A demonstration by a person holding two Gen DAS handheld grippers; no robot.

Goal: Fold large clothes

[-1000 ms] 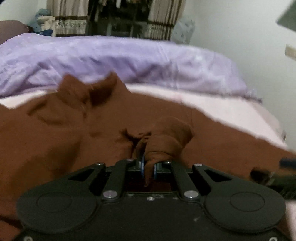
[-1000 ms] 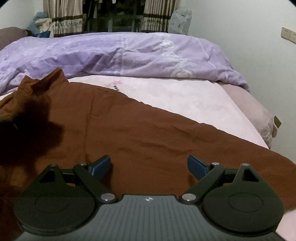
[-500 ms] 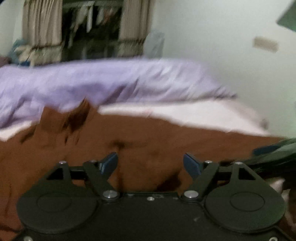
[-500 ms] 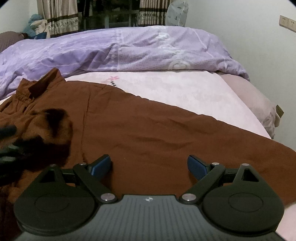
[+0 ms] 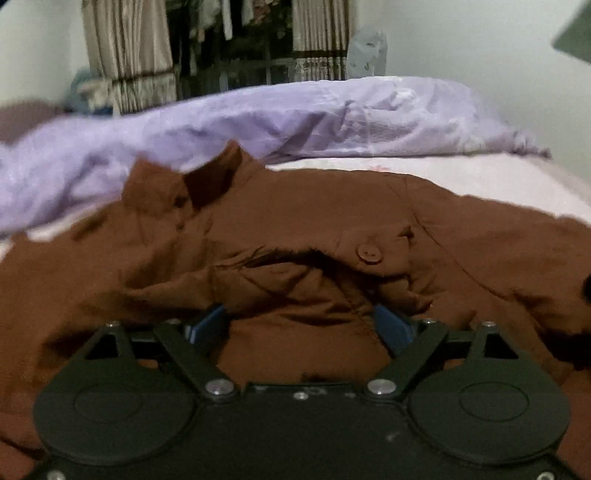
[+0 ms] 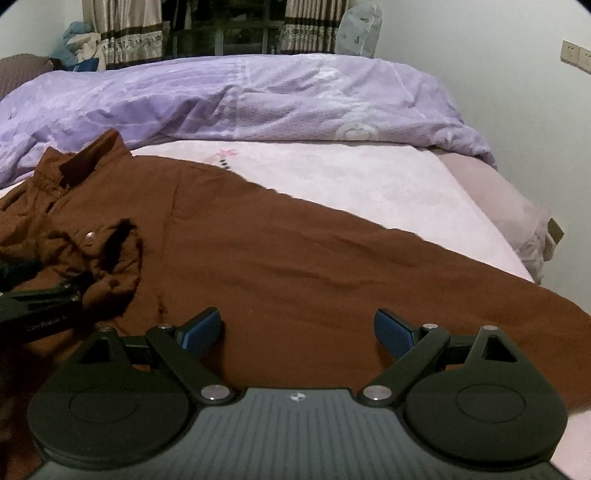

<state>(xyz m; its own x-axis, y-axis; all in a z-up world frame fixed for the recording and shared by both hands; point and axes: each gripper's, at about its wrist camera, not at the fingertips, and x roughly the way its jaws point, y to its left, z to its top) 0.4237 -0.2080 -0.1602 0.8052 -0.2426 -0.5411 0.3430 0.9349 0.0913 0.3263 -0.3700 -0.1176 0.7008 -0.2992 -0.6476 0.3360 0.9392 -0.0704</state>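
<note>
Left gripper (image 5: 301,326) at lower centre of the left wrist view, blue pads (image 5: 207,325) spread wide, a raised fold of brown shirt (image 5: 295,236) bunched between them, not pinched. Seen also at far left edge of the right wrist view as a dark linkage (image 6: 40,295) against the rumpled cloth. Right gripper (image 6: 297,330) at lower centre of the right wrist view, fingers apart, nothing between, just above flat brown fabric.

Shirt spread across the pink bedsheet (image 6: 351,181), filling the lower half of both frames. Collar (image 5: 207,177) stood up at upper left of the left wrist view, touching the purple duvet (image 5: 295,118). Brown button (image 5: 369,254) right of centre on a lifted placket, dark gap beneath it. In the right wrist view collar (image 6: 92,155) at upper left, button (image 6: 88,235) at left, wrinkled patch below it, smooth panel running to lower right edge.

Duvet heaped across the upper band of both frames. Curtains (image 6: 122,33) at top left. Pale pillow (image 6: 517,214) at right edge of the bed. Wall socket (image 6: 574,55) at upper right.
</note>
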